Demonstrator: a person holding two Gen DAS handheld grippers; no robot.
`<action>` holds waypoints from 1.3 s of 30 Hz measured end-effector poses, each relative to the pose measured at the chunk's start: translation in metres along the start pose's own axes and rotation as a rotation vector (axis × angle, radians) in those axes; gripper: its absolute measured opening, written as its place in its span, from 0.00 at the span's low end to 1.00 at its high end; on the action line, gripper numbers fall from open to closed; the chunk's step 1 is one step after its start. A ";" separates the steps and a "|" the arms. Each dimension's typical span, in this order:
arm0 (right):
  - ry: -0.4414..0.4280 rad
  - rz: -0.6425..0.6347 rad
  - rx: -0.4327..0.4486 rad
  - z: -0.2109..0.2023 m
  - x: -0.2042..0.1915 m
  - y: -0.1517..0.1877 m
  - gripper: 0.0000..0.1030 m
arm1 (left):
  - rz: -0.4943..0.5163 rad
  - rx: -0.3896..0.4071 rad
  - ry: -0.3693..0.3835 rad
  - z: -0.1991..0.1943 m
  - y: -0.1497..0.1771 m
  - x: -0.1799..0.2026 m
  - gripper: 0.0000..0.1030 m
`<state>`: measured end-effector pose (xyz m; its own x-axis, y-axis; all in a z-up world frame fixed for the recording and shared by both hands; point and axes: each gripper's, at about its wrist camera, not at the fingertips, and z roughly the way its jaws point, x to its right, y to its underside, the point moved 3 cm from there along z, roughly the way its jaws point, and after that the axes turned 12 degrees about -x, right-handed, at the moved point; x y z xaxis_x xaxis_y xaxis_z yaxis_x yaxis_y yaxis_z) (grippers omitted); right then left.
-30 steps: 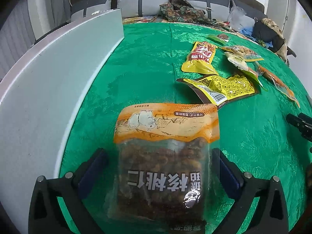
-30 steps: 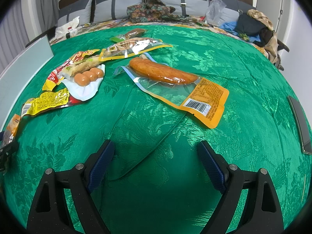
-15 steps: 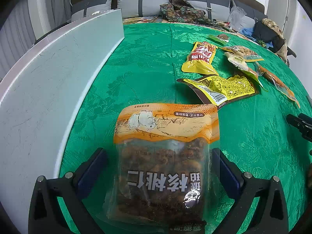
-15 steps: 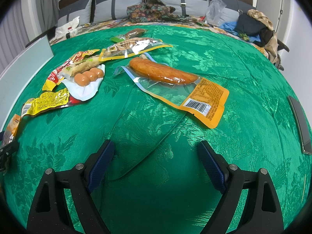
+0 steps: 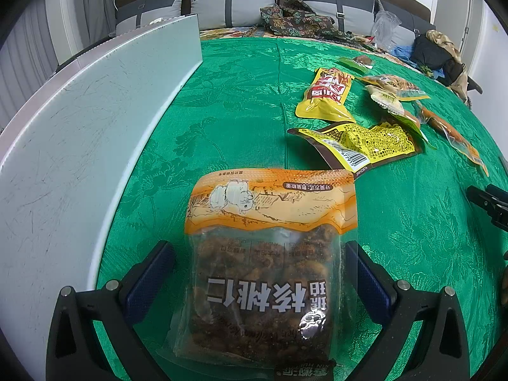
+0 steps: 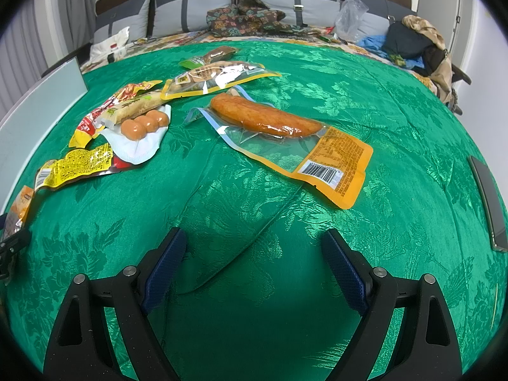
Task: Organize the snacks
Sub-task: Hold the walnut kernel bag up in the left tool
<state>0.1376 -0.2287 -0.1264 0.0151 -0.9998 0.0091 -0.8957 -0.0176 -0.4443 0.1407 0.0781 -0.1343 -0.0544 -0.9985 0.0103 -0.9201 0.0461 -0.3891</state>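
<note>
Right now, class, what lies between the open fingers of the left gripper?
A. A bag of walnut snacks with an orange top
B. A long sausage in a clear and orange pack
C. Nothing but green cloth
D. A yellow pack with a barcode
A: in the left wrist view the walnut bag lies between the spread fingers of the left gripper, on the green cloth.

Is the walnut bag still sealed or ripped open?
Sealed, as far as shows. The walnut bag has its orange top strip whole and flat, with nuts filling the clear part. Its bottom edge is out of view.
</note>
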 end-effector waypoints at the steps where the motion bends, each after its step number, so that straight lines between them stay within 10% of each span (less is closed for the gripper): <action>1: 0.000 0.000 0.000 0.000 0.000 0.000 0.88 | 0.000 0.000 0.000 0.000 0.000 0.000 1.00; 39: -0.086 -0.063 -0.042 -0.004 0.000 -0.006 0.84 | 0.000 0.001 0.002 0.000 0.000 0.000 1.00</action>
<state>0.1409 -0.2287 -0.1204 0.1083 -0.9932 -0.0423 -0.9096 -0.0818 -0.4074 0.1409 0.0785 -0.1346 -0.0555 -0.9984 0.0116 -0.9196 0.0466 -0.3900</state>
